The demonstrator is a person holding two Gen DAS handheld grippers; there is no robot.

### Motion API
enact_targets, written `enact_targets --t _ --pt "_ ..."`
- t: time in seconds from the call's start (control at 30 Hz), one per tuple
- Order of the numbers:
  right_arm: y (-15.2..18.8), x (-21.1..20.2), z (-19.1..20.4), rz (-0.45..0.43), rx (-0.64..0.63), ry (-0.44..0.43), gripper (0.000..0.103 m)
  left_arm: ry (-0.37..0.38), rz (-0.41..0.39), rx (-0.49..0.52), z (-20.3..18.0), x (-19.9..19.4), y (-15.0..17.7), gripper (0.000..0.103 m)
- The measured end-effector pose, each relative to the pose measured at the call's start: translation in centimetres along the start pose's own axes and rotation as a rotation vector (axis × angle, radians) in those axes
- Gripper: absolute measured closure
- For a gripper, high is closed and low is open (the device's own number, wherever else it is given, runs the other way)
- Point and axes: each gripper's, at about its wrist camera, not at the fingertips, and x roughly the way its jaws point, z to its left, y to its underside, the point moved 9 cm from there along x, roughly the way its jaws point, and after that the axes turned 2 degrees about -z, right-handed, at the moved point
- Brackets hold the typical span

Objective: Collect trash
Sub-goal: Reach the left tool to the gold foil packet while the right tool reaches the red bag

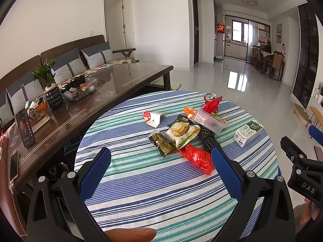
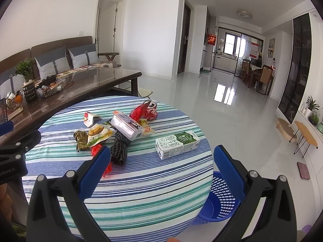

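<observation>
Both tools, left [image 1: 161,154] and right [image 2: 162,152], spread wide and empty above the surface [image 2: 141,185]; light, stiff milk carton [image 2: 177,145] near right edge, best pinched across its narrow sides.

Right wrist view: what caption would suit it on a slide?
Open right gripper hovers over a striped table strewn with trash, milk carton ahead, blue basket beside.

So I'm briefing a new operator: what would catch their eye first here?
The heap of trash mid-table on the striped tablecloth: a red plastic bag nearest, a clear plastic box on top. A milk carton lies apart to the right, and a blue basket waits below the table's right edge.
</observation>
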Motion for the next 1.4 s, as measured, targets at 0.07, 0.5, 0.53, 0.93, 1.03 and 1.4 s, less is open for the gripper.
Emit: enact_targets --t 0.07,0.5,0.53,0.93,1.03,1.4 --pt "0.3 0.8 0.2 0.012 -0.002 0.005 0.005 0.006 0.015 0.002 0.0 0.5 0.5 0.004" --pt "5.2 5.8 -1.5 0.191 0.037 0.03 0.005 0.062 0.26 -0.019 2.2 7.5 8.4 0.004" --pt "5.6 6.2 -1.2 0.212 0.04 0.025 0.005 0.058 0.279 -0.016 2.4 8.1 9.0 0.004" --pt "10.0 10.1 -0.8 0.349 0.035 0.012 0.005 0.056 0.384 -0.001 1.8 13.6 11.9 0.004" --pt "10.4 10.6 -0.8 0.36 0.047 0.002 0.005 0.057 0.389 -0.013 1.7 14.5 11.5 0.004" --pt "11.7 12.6 -0.3 0.427 0.06 -0.035 0.005 0.048 0.374 -0.045 2.2 16.0 10.6 0.004"
